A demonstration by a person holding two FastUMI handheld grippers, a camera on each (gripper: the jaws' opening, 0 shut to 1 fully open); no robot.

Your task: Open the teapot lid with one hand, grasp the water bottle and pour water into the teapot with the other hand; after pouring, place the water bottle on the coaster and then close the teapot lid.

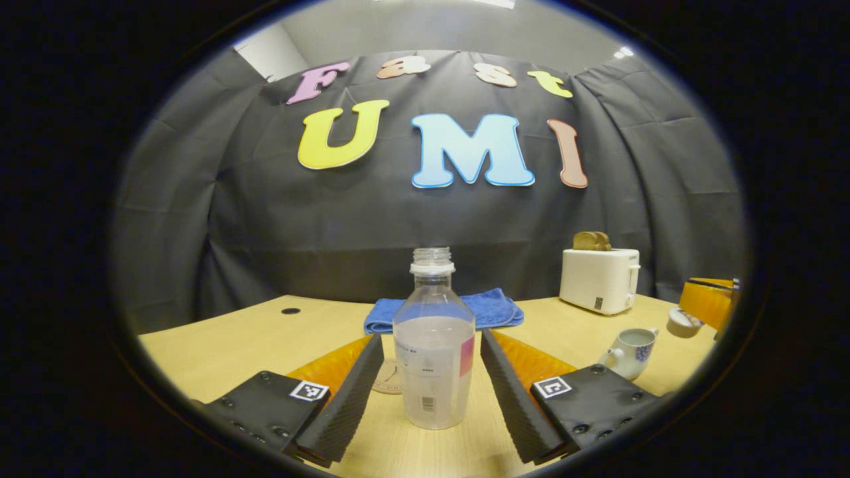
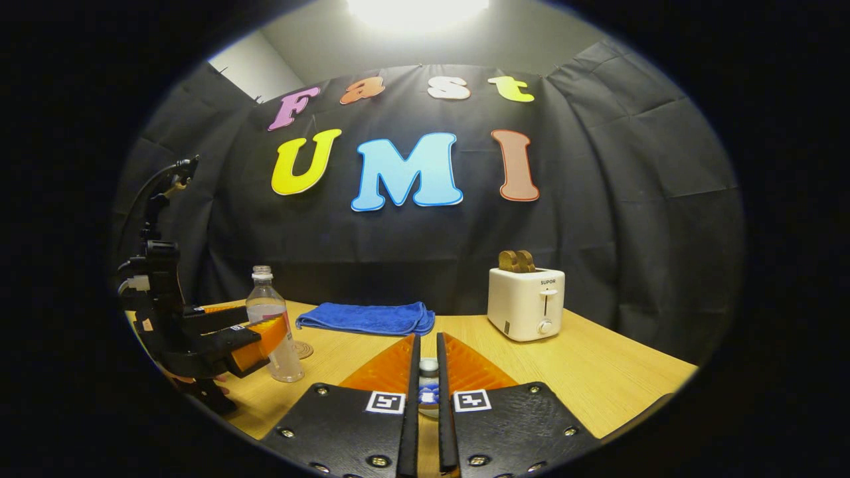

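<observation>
The pale wooden worktop carries everything, its near edge cut off in both views. A white two-slot toaster with brown slices stands at the back right, and a folded blue cloth lies flat before the booth wall.

The clear plastic water bottle stands upright, long axis vertical, uncapped mouth pointing up, roughly half full. In the left gripper view it stands between the spread fingers of the left hand-held gripper, with a visible gap on each side, so that gripper is released. A round brown coaster lies just behind the bottle, partly hidden by it and by one finger.

The small white teapot with blue pattern sits to the right, lid off, its lower part cut off by the gripper body. Beyond it a small white lid appears held at the view's edge, hard to make out.

The right hand-held gripper is clenched on a small white and blue object, mostly hidden.
</observation>
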